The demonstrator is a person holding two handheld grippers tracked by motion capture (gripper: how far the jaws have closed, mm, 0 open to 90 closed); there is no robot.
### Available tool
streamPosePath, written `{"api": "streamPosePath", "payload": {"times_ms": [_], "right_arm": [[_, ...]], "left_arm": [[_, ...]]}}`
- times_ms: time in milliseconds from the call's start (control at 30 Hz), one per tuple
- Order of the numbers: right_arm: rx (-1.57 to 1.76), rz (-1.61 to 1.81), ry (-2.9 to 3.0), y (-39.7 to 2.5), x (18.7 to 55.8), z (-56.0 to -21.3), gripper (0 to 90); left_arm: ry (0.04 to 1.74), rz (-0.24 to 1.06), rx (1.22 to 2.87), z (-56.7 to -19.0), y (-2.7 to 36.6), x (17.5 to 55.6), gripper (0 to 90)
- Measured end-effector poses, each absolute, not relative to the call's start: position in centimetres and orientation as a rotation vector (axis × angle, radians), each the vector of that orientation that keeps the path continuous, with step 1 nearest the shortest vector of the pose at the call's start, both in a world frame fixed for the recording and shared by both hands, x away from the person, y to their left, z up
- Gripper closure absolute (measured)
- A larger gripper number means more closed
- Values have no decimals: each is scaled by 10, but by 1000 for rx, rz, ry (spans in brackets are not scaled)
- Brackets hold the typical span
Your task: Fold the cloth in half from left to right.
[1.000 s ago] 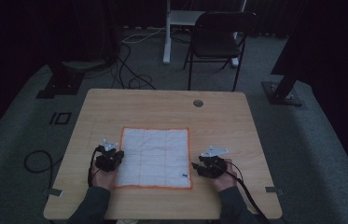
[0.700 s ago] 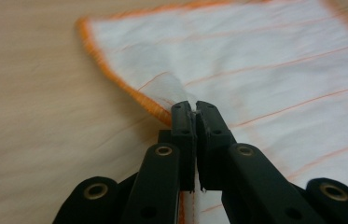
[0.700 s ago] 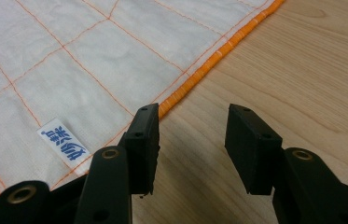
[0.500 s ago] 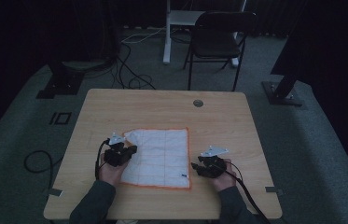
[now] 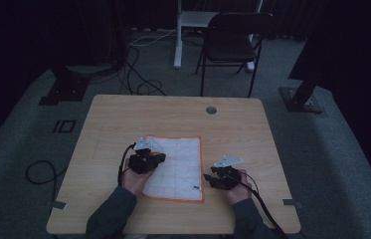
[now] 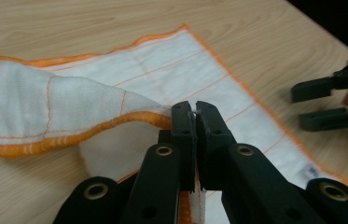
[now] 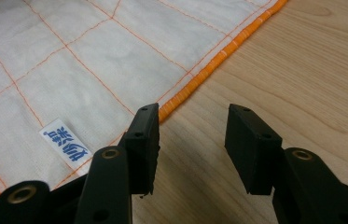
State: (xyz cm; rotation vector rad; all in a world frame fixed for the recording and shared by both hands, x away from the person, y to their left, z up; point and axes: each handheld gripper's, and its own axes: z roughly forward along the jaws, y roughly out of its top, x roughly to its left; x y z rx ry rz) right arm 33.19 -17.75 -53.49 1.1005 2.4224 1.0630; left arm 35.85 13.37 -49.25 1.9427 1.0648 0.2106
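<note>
- High view first: the white cloth (image 5: 180,167) with orange edging and an orange grid lies on the wooden table (image 5: 123,119), right between the two hand-held tools.
- Its left side is lifted and folded over toward the middle, so it looks narrower on that side.
- Left gripper (image 5: 159,158) sits over that folded part, jaws pressed together on the cloth's orange hem. The left gripper view makes it obvious: the hem runs straight into the closed jaws, with a flap of cloth curling off to their left.
- Right gripper (image 5: 207,178) rests just beside the cloth's near right corner, jaws spread apart with nothing between them.
- Right gripper view: the orange edge passes just ahead of one jaw, bare wood under the gap, and a small white label (image 7: 65,145) with blue characters sits on the cloth beside that jaw.
</note>
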Motion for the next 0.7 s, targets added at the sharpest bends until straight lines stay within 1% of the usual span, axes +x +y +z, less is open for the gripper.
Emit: {"api": "streamPosePath", "payload": {"times_ms": [700], "right_arm": [[1110,1063,2416,-179,333,-535,549]], "left_arm": [[944,145,1985,-491,77,367,875]]}}
